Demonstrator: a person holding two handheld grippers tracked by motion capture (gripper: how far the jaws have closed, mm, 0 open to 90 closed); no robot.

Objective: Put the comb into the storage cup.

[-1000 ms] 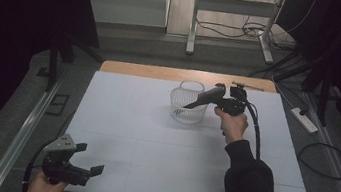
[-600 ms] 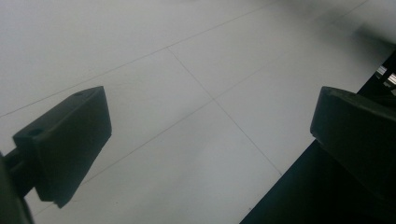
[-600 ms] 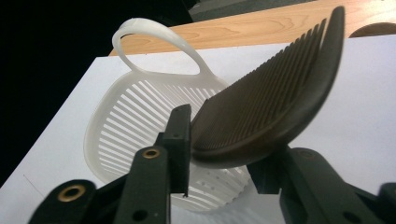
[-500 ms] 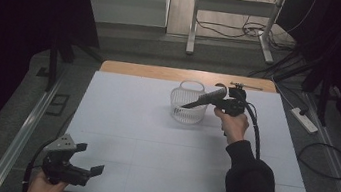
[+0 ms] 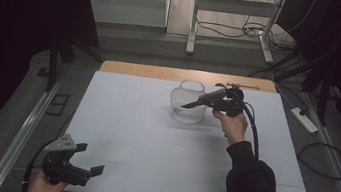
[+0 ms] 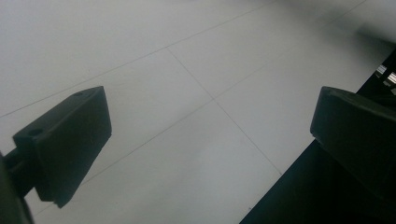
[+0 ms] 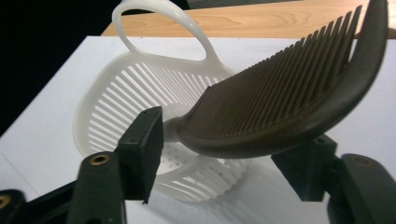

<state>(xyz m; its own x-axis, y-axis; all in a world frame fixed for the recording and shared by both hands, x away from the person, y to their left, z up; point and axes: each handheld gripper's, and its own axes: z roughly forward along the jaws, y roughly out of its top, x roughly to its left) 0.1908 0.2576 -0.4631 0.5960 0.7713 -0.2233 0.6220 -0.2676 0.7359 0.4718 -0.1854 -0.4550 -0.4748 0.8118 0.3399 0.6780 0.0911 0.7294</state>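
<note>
A white slatted plastic basket with a loop handle stands on the far middle of the white table. My right gripper is just right of the basket and is shut on a dark comb. The comb slants down over the basket's rim. In the right gripper view the comb lies across between the two jaws, teeth upward, with the basket right behind it. My left gripper hangs at the near left corner, open, with bare table between its jaws.
A wooden strip runs along the table's far edge. Metal rails flank the table on both sides. On the floor at the right lie a power strip and cables. The table's near edge drops to dark in the left gripper view.
</note>
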